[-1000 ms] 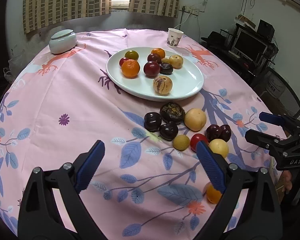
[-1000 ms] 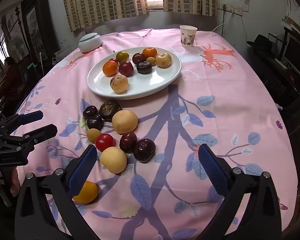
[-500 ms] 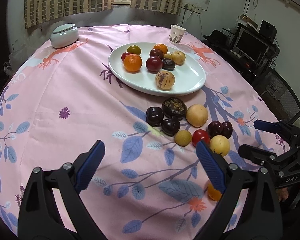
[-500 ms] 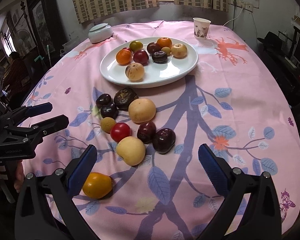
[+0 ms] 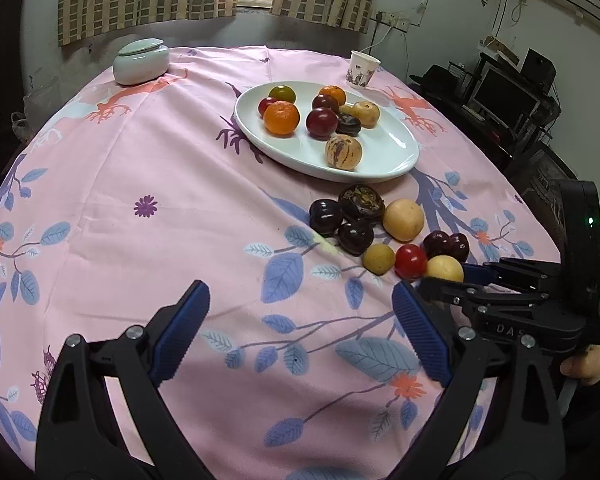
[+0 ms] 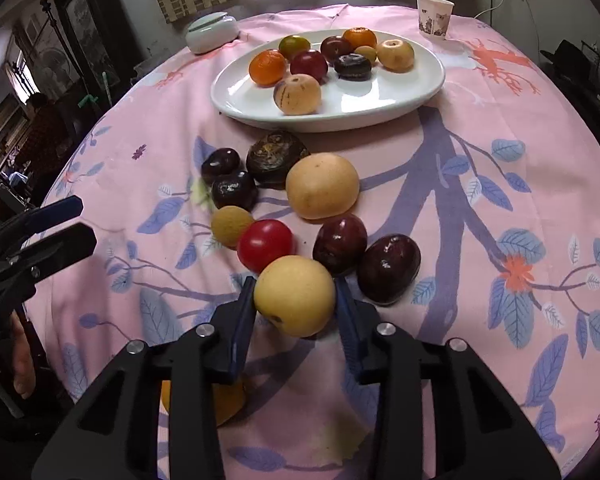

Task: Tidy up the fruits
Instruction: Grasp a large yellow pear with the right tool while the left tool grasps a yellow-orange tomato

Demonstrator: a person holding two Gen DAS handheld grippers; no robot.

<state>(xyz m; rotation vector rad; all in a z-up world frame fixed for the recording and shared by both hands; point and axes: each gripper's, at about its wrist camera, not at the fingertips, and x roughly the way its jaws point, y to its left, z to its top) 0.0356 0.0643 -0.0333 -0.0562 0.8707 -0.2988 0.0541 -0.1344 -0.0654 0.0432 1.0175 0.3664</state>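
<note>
A white plate (image 6: 400, 96) at the back of the pink tablecloth holds several fruits. In front of it lies a loose cluster: a big tan fruit (image 6: 322, 184), a red tomato (image 6: 265, 242), dark plums (image 6: 388, 268) and a pale yellow fruit (image 6: 292, 304). My right gripper (image 6: 295, 286) is closing on the pale yellow fruit, a blue pad against each side. An orange fruit (image 6: 228, 400) lies half hidden under its left finger. My left gripper (image 5: 298, 292) hangs open over bare cloth, left of the cluster, with nothing between its fingers.
A pale lidded jar (image 5: 141, 61) and a paper cup (image 5: 363, 69) stand at the far edge of the round table. The cloth drops off close behind the right gripper. Shelves with a monitor (image 5: 500, 96) stand to the right.
The right gripper has come down and forward onto the pale yellow fruit, and its wide jaws have narrowed around it. The left gripper has hardly moved.
</note>
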